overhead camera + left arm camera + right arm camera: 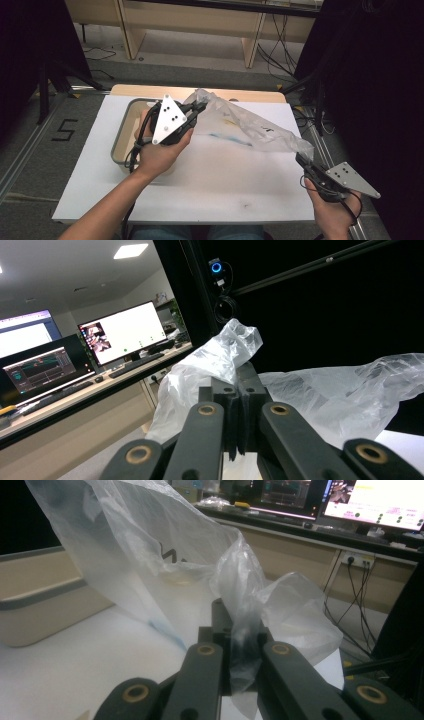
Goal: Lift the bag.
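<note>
1. The left tongs (pixel 200 107) are closed tight on one end of the clear plastic bag (pixel 245 127).
2. The right tongs (pixel 301 159) pinch its other end.
3. The bag hangs stretched between them above the white bench (pixel 210 175), beside the beige tray (pixel 125 132).

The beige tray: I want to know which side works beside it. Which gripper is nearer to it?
Left. The left gripper hangs over the tray's right edge, clamped on the plastic bag. The right gripper holds the bag's other end, far across the table.
</note>
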Action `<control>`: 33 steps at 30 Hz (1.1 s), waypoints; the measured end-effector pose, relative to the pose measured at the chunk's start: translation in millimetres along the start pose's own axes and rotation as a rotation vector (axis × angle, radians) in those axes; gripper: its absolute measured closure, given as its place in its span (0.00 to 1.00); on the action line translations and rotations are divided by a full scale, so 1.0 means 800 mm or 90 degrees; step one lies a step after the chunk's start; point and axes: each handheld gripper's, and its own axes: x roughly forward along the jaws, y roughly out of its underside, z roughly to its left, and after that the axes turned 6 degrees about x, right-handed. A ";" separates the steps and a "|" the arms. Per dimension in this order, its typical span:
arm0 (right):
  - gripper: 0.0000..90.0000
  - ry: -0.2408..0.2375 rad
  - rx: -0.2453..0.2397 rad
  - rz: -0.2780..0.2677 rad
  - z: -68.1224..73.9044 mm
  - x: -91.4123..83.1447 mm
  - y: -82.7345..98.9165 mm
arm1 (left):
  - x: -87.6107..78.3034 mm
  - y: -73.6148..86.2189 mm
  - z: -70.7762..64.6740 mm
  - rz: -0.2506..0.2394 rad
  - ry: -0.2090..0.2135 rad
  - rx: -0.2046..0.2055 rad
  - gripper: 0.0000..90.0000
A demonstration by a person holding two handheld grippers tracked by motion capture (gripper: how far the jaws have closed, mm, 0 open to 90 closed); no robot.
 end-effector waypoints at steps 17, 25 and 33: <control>1.00 0.018 -0.003 -0.050 -0.004 -0.008 -0.031 | 0.002 -0.011 0.010 -0.014 -0.012 -0.004 0.99; 1.00 0.021 -0.002 -0.046 -0.006 0.003 -0.031 | 0.011 -0.001 0.019 0.004 -0.023 -0.012 0.99; 1.00 0.032 0.004 -0.041 -0.010 0.023 -0.030 | 0.022 0.012 0.027 0.027 -0.034 -0.016 0.99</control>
